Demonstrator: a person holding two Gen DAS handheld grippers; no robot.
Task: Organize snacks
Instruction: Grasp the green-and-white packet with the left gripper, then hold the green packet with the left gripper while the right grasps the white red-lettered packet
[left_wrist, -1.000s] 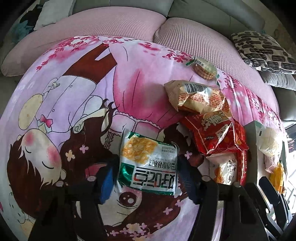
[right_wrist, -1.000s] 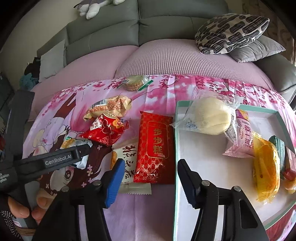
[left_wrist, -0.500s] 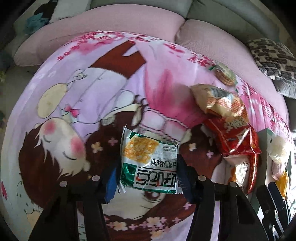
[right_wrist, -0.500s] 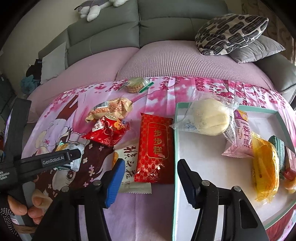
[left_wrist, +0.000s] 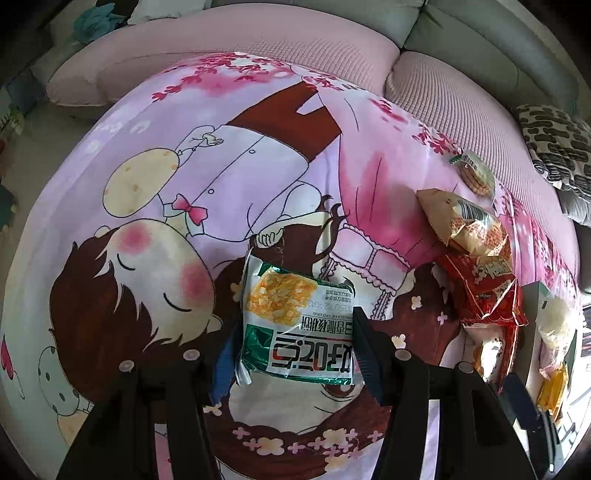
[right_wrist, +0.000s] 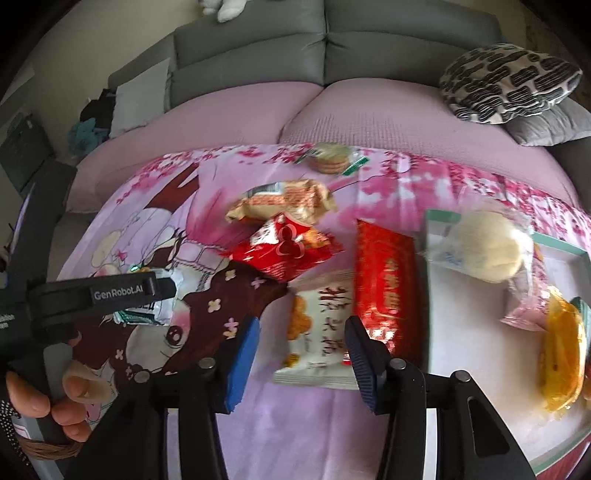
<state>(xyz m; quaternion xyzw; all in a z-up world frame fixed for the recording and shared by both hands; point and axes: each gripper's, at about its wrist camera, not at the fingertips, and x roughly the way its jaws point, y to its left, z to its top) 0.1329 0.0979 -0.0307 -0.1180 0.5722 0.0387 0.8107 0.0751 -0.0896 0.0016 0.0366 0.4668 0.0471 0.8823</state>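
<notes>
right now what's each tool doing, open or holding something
Left tool: shut on the green and white snack packet.
Right tool: open, jaws have just been closing around the white snack packet, pads not yet touching it.

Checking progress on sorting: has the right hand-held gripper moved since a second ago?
Yes. The right hand-held gripper shifted left, from the red packet to straddle the white packet, jaws just closing.
</notes>
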